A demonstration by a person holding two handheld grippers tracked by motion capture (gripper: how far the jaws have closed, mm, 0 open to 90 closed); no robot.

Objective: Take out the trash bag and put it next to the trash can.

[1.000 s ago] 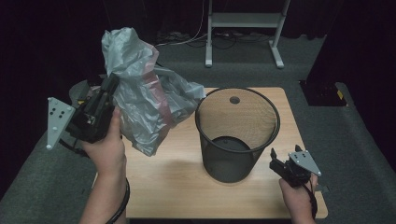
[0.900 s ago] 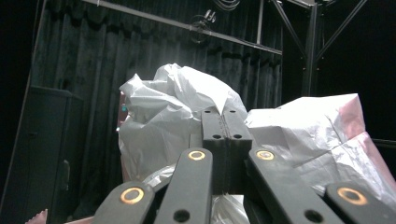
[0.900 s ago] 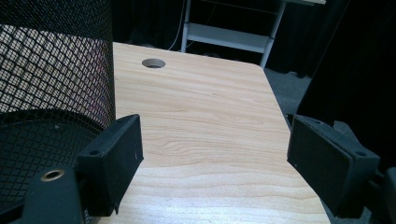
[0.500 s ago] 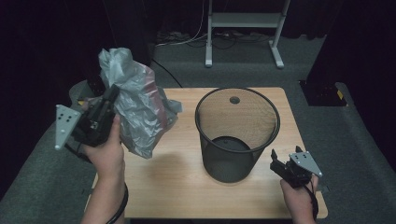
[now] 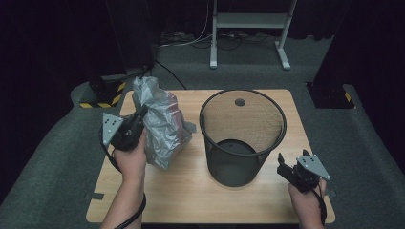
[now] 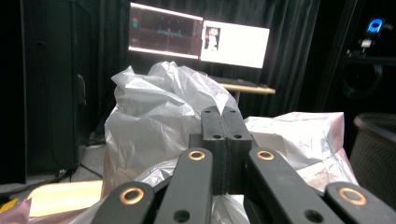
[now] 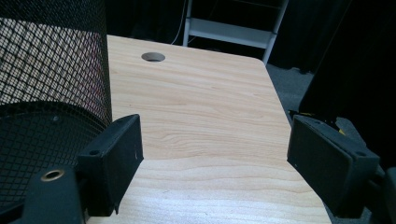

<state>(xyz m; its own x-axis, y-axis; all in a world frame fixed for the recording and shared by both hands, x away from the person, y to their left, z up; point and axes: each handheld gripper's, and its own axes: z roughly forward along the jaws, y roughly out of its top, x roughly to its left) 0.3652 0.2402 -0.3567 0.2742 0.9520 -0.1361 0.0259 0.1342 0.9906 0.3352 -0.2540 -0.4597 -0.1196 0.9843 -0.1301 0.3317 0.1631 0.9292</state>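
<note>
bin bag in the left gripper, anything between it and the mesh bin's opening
Nothing visible. The bin bag, pinched in the left gripper, sits left of the mesh bin with bare table between; the bin's mouth is open. The right gripper hangs open beside the bin.

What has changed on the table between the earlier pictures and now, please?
The left gripper, shut on the grey plastic bag, has come down and brought the bag from up in the air to the table, left of the mesh bin. Its grip has not been let go. The right gripper, jaws open, and the bin have stayed where they were.
</note>
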